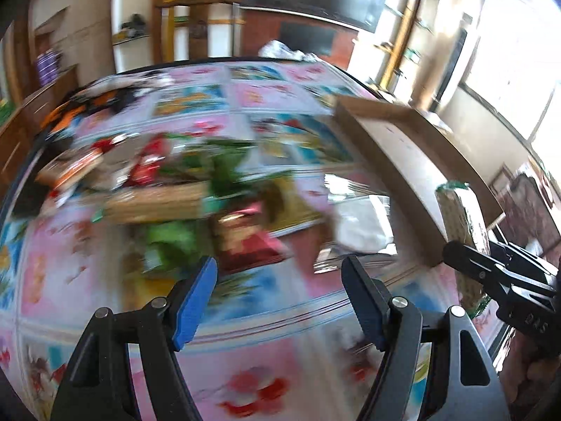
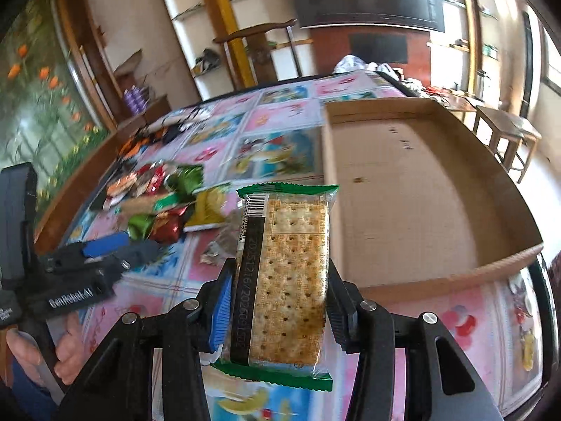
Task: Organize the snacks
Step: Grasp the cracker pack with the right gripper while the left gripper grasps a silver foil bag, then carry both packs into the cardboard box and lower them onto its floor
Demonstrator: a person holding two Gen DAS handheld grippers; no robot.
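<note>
My right gripper (image 2: 280, 275) is shut on a soda cracker packet (image 2: 285, 263) with green ends, held upright above the table's front part, just left of the box's near corner. In the left wrist view that cracker packet (image 1: 459, 224) shows at the right edge in the right gripper (image 1: 485, 254). An open cardboard box (image 2: 420, 193) lies on the right, empty inside; its wall (image 1: 396, 154) faces the left camera. Mixed snack packets (image 2: 157, 203) are heaped at mid-left, blurred as the snack heap (image 1: 164, 189). My left gripper (image 1: 280, 291) is open and empty above the cloth, near the heap, seen from the right wrist as the left gripper (image 2: 119, 249).
A cartoon-patterned cloth (image 2: 280, 119) covers the table. A clear wrapper (image 2: 221, 249) lies beside the heap. Crumpled bags (image 2: 350, 61) sit at the far end. A wooden chair (image 2: 259, 45) stands behind the table and a stool (image 2: 505, 129) to its right. A hand (image 2: 24, 351) grips the left handle.
</note>
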